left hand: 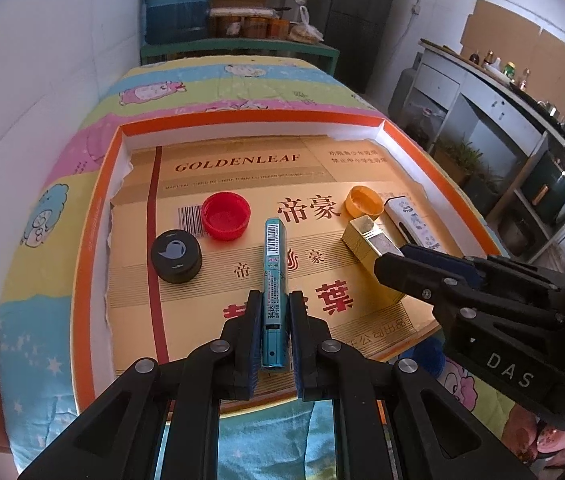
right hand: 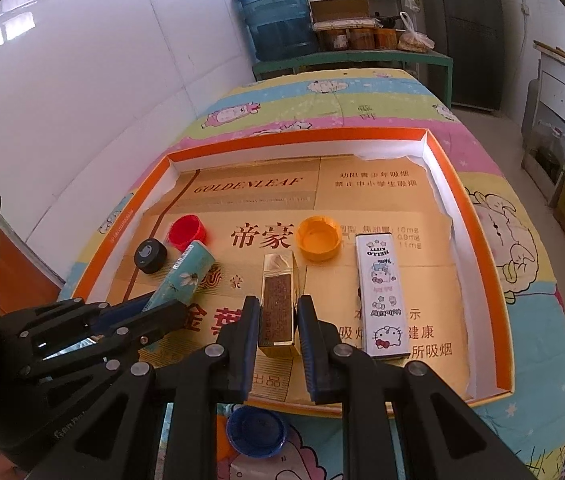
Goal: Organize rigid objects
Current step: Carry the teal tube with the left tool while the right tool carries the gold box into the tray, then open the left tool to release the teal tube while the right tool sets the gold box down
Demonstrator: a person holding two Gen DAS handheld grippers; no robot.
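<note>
My left gripper (left hand: pixel 275 300) is shut on a slim teal box (left hand: pixel 274 276), which reaches forward over the orange-rimmed tray (left hand: pixel 94 216). The same teal box (right hand: pixel 186 276) shows at the left of the right wrist view. My right gripper (right hand: pixel 279 306) is shut on a narrow gold box (right hand: pixel 278 300), seen in the left wrist view as the gold box (left hand: pixel 366 244) at the right. Inside the tray lie a red cap (left hand: pixel 226 216), a black cap (left hand: pixel 176 256), an orange cap (left hand: pixel 364 201) and a white Hello Kitty box (right hand: pixel 382 292).
The tray sits on a bed with a cartoon-print cover (left hand: pixel 42 272). A blue cap (right hand: pixel 257 430) lies on the cover in front of the tray's near edge. A white wall runs along the left. Blue water jugs (left hand: pixel 178 4) and shelves stand beyond the bed.
</note>
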